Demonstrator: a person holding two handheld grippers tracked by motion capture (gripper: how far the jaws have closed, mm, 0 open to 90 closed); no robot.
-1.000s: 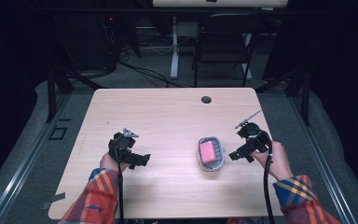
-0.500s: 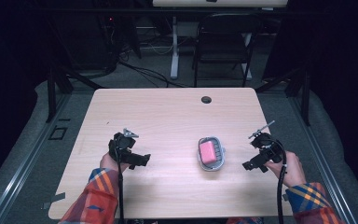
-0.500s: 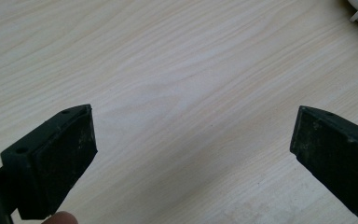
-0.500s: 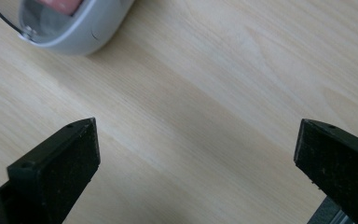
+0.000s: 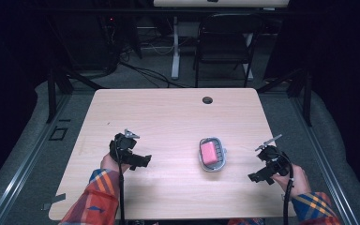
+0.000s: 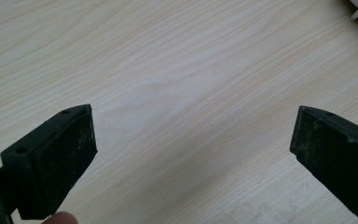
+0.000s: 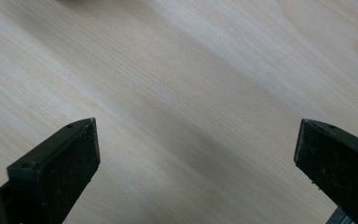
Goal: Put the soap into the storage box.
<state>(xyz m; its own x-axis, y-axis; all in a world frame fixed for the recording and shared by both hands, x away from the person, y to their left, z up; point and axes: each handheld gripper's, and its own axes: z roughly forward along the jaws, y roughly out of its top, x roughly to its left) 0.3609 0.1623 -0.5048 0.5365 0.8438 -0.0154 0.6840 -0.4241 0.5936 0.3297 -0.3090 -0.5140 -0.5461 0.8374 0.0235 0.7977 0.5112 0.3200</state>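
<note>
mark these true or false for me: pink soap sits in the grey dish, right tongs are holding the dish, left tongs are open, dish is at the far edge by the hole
1. A pink soap lies in the grey dish: true.
2. The right tongs hold the dish: false, they are open with nothing between the jaws, apart from the dish on its right.
3. The left tongs are open: true, bare table shows between the jaws.
4. The dish sits at the far edge by the hole: false, it sits nearer the person, between the two tongs.
</note>
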